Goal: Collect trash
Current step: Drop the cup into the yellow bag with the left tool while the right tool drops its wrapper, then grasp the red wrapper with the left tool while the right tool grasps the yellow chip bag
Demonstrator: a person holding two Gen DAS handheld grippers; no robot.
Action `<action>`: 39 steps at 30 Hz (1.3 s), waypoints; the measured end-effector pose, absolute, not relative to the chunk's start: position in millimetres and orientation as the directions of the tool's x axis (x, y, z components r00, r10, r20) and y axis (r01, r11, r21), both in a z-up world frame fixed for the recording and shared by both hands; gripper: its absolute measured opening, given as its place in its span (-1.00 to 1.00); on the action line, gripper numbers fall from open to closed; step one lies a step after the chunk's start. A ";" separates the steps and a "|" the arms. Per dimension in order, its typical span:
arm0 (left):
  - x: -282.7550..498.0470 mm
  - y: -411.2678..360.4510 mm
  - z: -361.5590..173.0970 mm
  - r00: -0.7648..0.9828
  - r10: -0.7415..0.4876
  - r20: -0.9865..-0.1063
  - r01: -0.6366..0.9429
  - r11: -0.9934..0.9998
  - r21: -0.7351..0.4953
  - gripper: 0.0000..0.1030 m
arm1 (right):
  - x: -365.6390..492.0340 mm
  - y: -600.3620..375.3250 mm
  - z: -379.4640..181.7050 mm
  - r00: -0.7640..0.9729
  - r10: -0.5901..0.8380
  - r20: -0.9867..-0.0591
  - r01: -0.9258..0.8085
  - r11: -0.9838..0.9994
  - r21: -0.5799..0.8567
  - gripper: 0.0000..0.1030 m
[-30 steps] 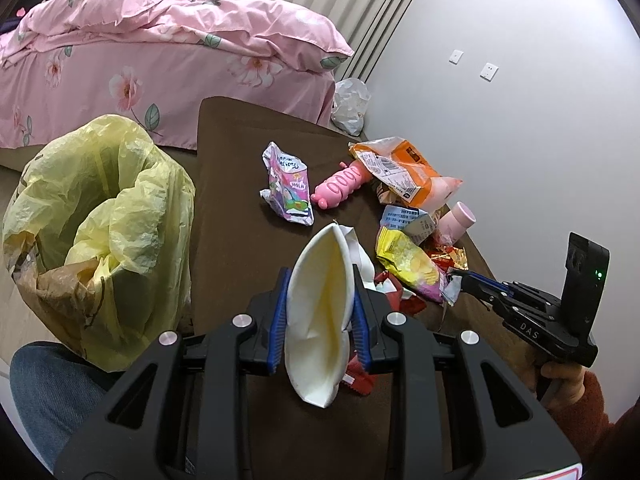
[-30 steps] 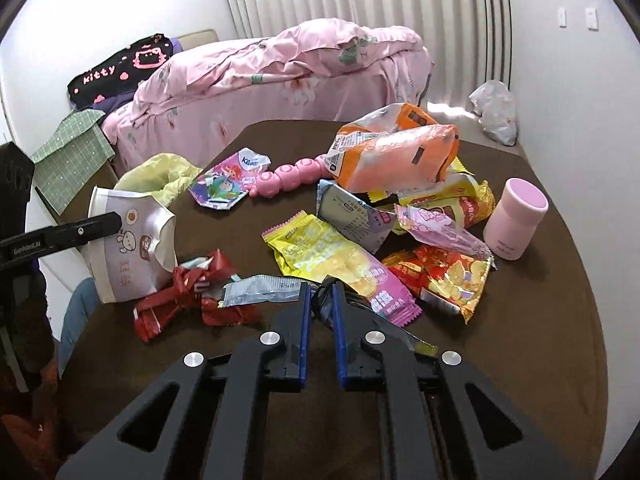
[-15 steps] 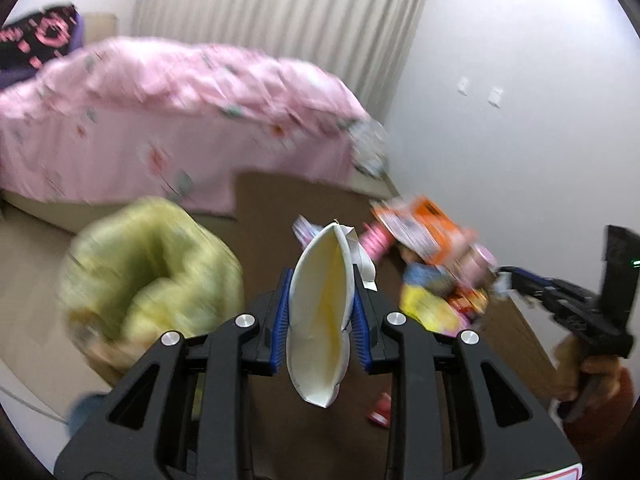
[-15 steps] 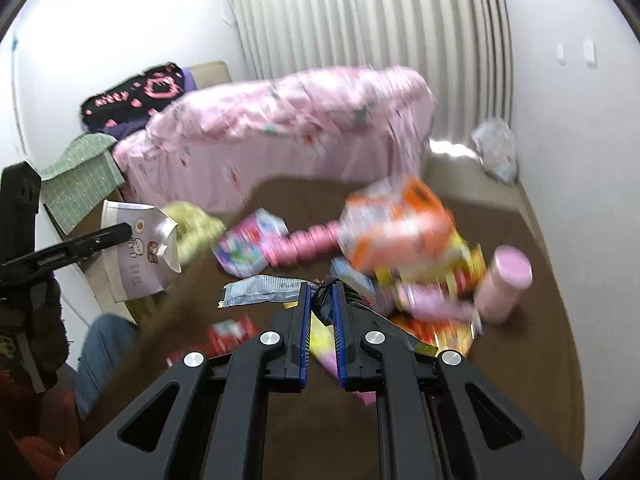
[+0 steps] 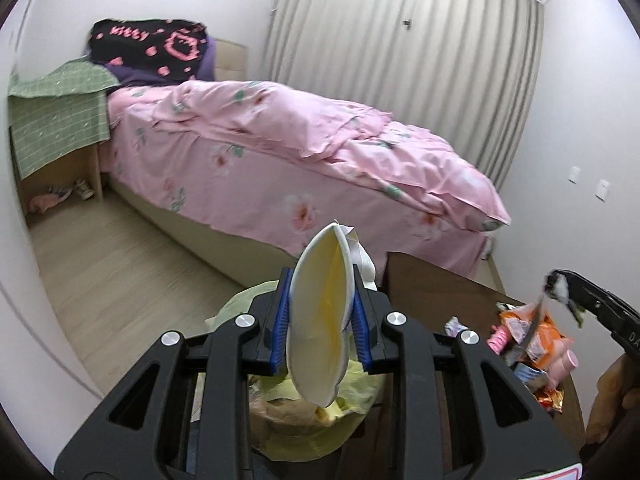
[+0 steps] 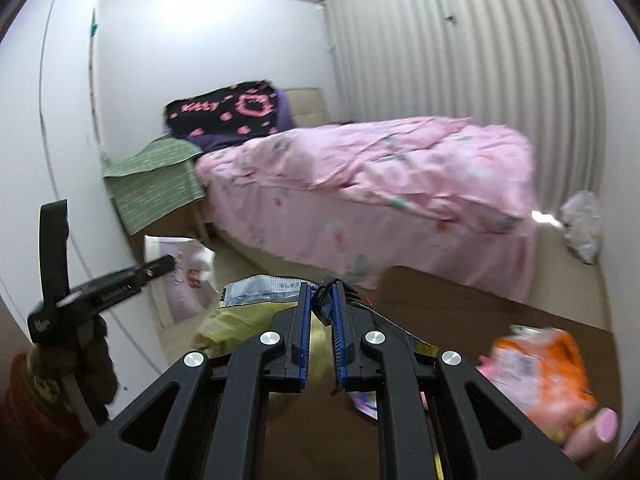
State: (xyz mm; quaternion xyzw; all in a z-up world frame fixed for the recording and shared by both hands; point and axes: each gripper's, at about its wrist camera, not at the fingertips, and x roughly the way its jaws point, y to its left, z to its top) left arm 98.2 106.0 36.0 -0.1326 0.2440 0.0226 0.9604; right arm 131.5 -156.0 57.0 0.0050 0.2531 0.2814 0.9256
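**Trash held in both grippers above the yellow bag**

A squashed white paper cup [image 5: 322, 320], its inside yellowish, is pinched flat between the 2 blue-padded fingers of the left gripper [image 5: 320, 326]. The jaws are closed onto the cup's sides, parted only by the crushed cup. The cup is held upright, directly over the open mouth of the yellow trash bag [image 5: 352, 384], whose crumpled rim is seen under and behind the fingers.

In the right gripper [image 6: 322, 308] a silver wrapper [image 6: 260, 286] is clamped by its dark, crumpled end; the jaws are almost fully closed, with only a narrow gap taken up by the wrapper. The silver part is spread out to the left of the fingertips, above the yellow bag, which is seen just below it in the right wrist view.

The remaining trash is left on the brown table [image 5: 436, 288]: an orange snack bag [image 6: 548, 364] and a pink cup [image 6: 600, 430] at its right side, blurred in both views. Other wrappers are piled beside them but cannot be told apart.

Behind the table a bed with a pink floral cover [image 5: 304, 140] is seen, with a black patterned blanket [image 5: 152, 48] at its head and a green checked cloth [image 5: 56, 120] draped over a nightstand. A grey pleated curtain [image 5: 400, 60] covers the far wall.
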 end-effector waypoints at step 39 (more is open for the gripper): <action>130.3 98.3 -33.3 0.793 -0.249 -0.557 -0.058 0.878 -0.475 0.38 | 176.1 -182.0 -18.2 0.632 0.447 -0.634 -0.408 0.887 0.219 -0.22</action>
